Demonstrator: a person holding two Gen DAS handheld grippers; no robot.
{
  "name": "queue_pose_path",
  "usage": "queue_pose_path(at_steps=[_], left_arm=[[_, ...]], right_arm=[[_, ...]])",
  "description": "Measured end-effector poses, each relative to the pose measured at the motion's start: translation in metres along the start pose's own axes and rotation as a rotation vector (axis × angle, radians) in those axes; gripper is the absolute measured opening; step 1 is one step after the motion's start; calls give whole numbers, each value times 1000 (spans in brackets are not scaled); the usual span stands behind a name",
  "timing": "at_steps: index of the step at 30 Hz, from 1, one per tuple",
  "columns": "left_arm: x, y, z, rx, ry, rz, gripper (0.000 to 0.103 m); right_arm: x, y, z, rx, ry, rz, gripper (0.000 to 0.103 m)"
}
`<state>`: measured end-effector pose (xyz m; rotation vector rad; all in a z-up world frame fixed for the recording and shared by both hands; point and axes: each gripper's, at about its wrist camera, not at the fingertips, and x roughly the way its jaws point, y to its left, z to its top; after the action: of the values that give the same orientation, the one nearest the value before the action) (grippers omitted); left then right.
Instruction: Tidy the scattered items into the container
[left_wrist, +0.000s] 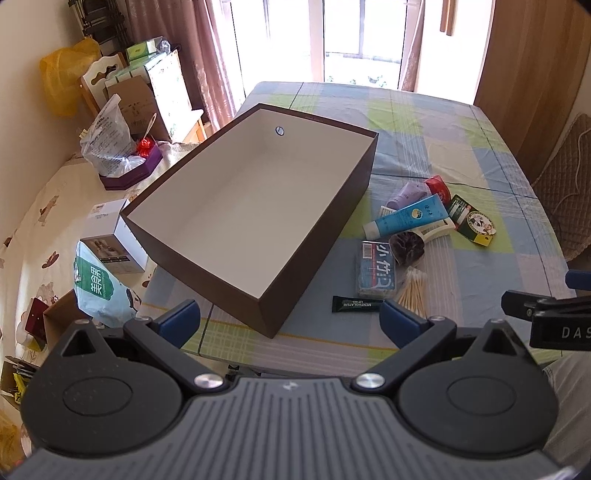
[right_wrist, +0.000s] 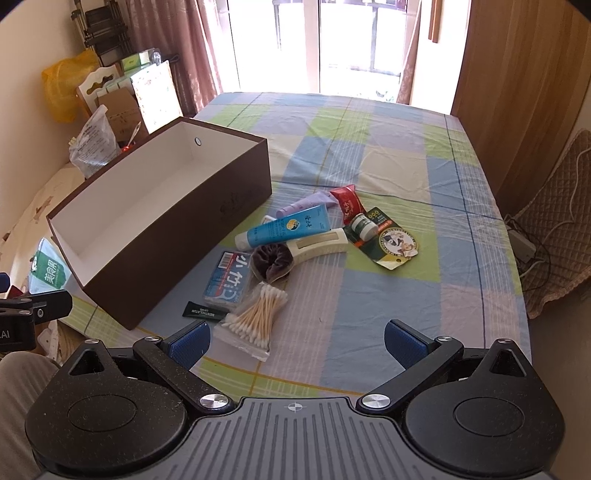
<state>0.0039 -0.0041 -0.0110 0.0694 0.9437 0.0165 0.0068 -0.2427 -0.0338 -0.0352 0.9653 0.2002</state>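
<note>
Both grippers hover spread wide over the checked-cloth desk (right_wrist: 388, 155), holding nothing.

The empty brown cardboard box with white lining (left_wrist: 255, 199) sits at the desk's left; just right of it lies the scatter: blue plastic tube (right_wrist: 284, 229), blue flat packet (right_wrist: 227, 280), clear bag of cotton swabs (right_wrist: 255, 317), purple velvet scrunchie (right_wrist: 272, 262), black lip-balm sachet (right_wrist: 205, 309) (nearest the box). The left gripper (left_wrist: 290, 323) faces the box's near corner, the right gripper (right_wrist: 297, 341) hangs just short of the swabs; both are level and apart from everything.
</note>
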Motion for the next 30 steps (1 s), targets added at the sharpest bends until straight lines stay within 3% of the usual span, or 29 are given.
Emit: queue_pose_path(at_steps=[30], left_arm=[[11, -3, 0, 12, 34, -13, 102]], right_arm=[[2, -5, -2, 21, -8, 0, 103]])
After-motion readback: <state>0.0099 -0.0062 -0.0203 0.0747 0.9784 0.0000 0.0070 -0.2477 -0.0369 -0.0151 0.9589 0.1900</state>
